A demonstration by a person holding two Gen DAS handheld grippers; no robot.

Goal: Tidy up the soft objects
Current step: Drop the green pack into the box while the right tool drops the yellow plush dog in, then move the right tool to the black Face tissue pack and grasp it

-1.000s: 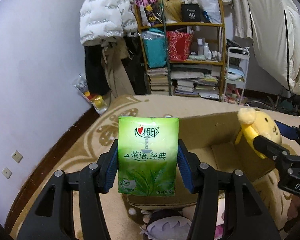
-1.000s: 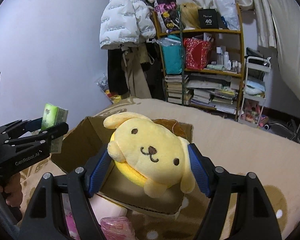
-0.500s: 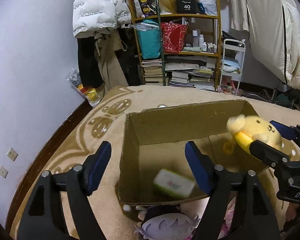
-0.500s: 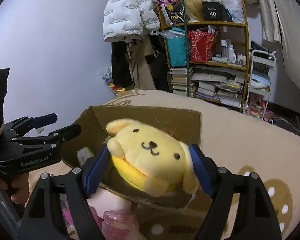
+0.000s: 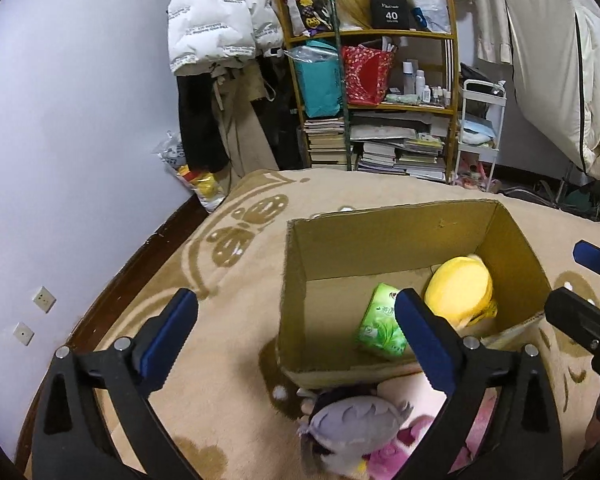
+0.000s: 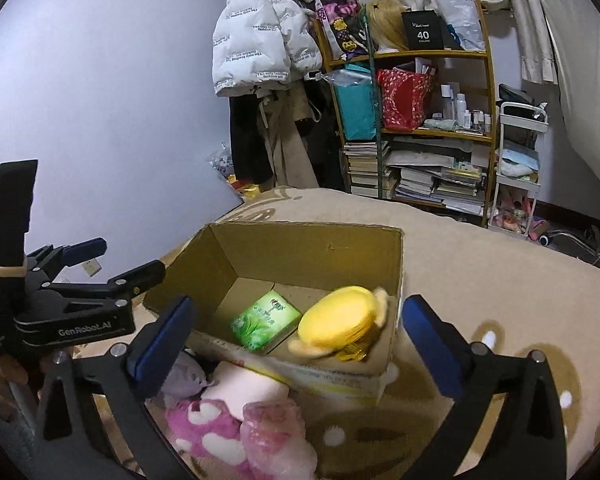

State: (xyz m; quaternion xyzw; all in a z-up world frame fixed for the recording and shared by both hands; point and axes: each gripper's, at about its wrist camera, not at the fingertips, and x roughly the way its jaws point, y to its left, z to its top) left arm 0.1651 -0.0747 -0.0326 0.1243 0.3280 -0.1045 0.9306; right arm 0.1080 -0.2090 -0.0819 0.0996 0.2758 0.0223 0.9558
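An open cardboard box stands on a beige blanket. Inside lie a green tissue pack and a yellow plush dog. My left gripper is open and empty, above the box's near left corner; it also shows in the right wrist view. My right gripper is open and empty above the box's near side; its fingers show at the right edge of the left wrist view.
A grey-purple plush, a pink and white plush, a pale pink plush and a pink wrapped bundle lie in front of the box. A cluttered shelf, hanging coats and a white cart stand behind.
Both grippers opened. The tissue pack fell from the left gripper into the box, then the yellow plush dropped from the right gripper and lies beside it.
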